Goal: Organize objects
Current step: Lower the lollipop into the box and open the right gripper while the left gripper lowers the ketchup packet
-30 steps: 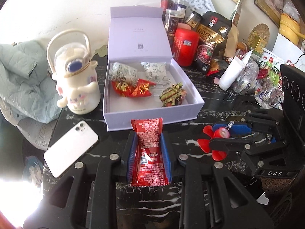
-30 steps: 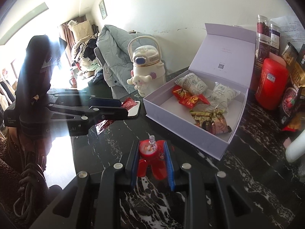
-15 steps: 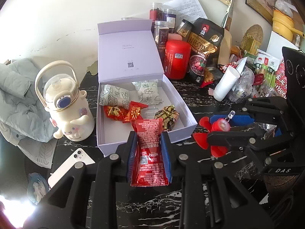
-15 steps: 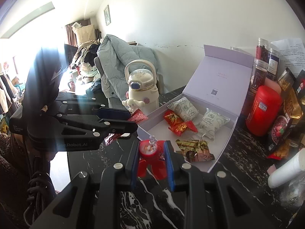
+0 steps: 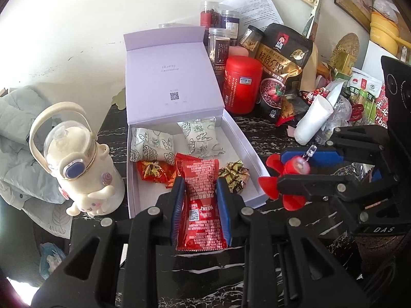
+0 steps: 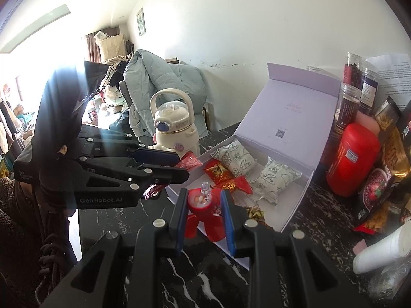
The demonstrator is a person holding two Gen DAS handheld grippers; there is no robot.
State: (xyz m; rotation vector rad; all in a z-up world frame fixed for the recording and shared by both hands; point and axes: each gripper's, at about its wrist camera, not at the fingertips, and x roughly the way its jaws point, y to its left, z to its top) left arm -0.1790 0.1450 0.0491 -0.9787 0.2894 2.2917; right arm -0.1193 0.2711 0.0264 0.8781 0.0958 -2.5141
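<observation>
left tool (image 5: pixel 201 195) is clamped on a red ketchup sachet (image 5: pixel 201 205), blue pads pressing both long edges, sachet upright along the fingers. its top end overlaps the near part of the open lilac box (image 5: pixel 253 151) in the left wrist view, held above it, not resting inside.

right tool (image 6: pixel 204 205) is clamped on a small red toy (image 6: pixel 203 210) with a clear knob on top and red lobes sticking out below the pads. in the right wrist view it sits over the near corner of the box (image 6: pixel 300 205), off the surface (image 6: pixel 195 282).

box lid stands open against the wall. inside: two white patterned pouches (image 5: pixel 150 145), a red-gold candy pack (image 5: pixel 151 170), a gold-wrapped candy (image 5: pixel 235 175).

cream character bottle (image 5: pixel 79 164) stands just left of the box on the dark marble surface (image 5: pixel 272 125). red canister (image 5: pixel 242 84), jars and snack bags crowd the right side behind the box. grey jacket (image 6: pixel 159 77) on a chair past the bottle.
</observation>
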